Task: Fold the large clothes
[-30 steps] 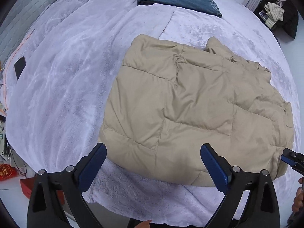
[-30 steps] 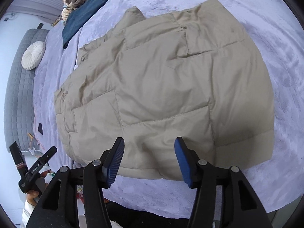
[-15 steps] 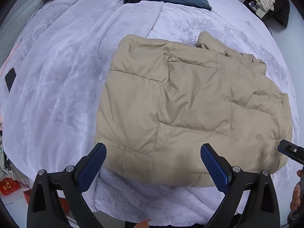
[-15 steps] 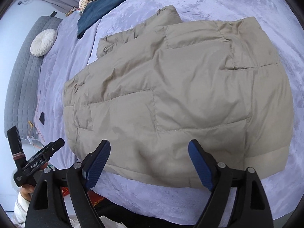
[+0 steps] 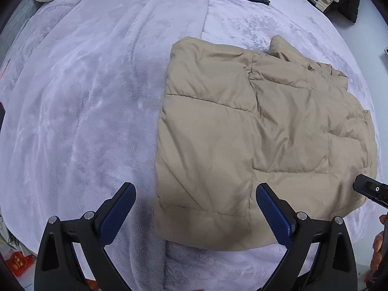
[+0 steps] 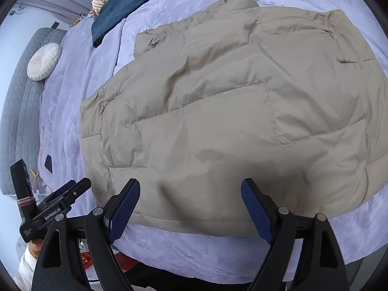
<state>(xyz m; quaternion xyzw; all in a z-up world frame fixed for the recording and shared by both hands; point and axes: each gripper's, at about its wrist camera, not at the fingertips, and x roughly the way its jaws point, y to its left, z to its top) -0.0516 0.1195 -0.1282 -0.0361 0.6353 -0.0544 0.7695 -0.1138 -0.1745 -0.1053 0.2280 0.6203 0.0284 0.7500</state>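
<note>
The jacket (image 6: 230, 111) lies flat on the bed (image 5: 84, 109), spread ahead of both tools. The right tool (image 6: 190, 208) has just been opening; it hangs wide and empty above the near hem. The left tool (image 5: 195, 209) gapes wide over the hem's left corner, gripping nothing.

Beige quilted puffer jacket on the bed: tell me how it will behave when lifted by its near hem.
The beige quilted puffer jacket will probably flop and drape, as its creases suggest. Puffy panels hint it is light yet bulky. The smooth shell may slip between pads.
</note>
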